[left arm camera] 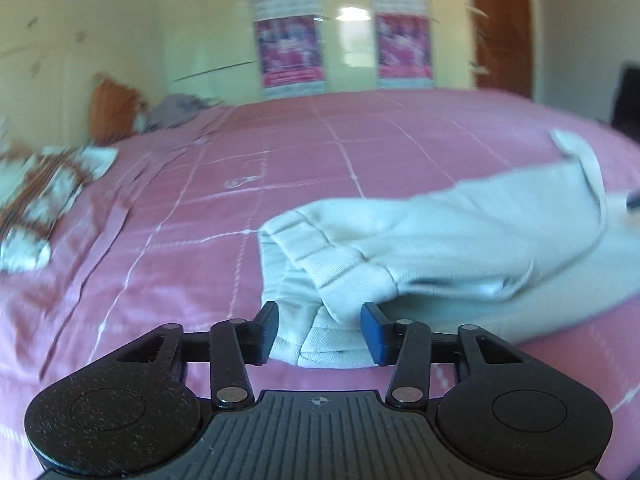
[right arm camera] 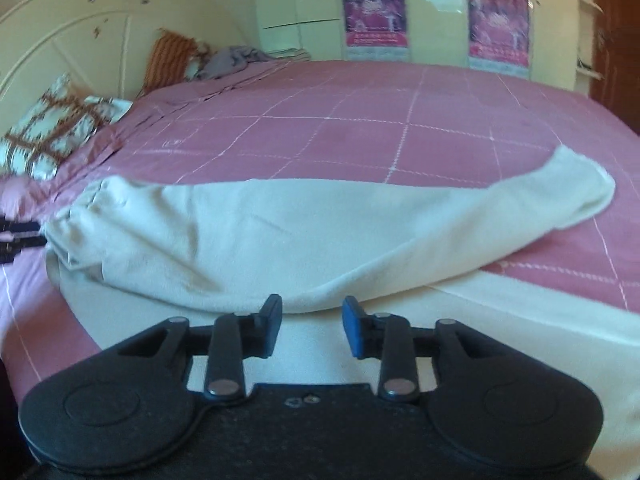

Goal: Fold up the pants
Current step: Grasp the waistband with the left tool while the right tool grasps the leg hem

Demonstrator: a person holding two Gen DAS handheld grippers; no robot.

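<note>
pants (right arm camera: 248, 232) on bedspread (right arm camera: 360, 128), pillows (right arm camera: 60, 128) far left by headboard (right arm camera: 60, 40)

Both wrist views sit low and close over the pink bedspread (left arm camera: 320, 152), facing twelve o'clock toward the wardrobe (right arm camera: 436, 8); both share the cream pants (right arm camera: 260, 232).

Pink checked bedspread (right arm camera: 360, 120), patterned pillows (right arm camera: 60, 128), cream wardrobe (right arm camera: 296, 12) with posters (right arm camera: 374, 12), wooden door (left arm camera: 502, 28).
</note>
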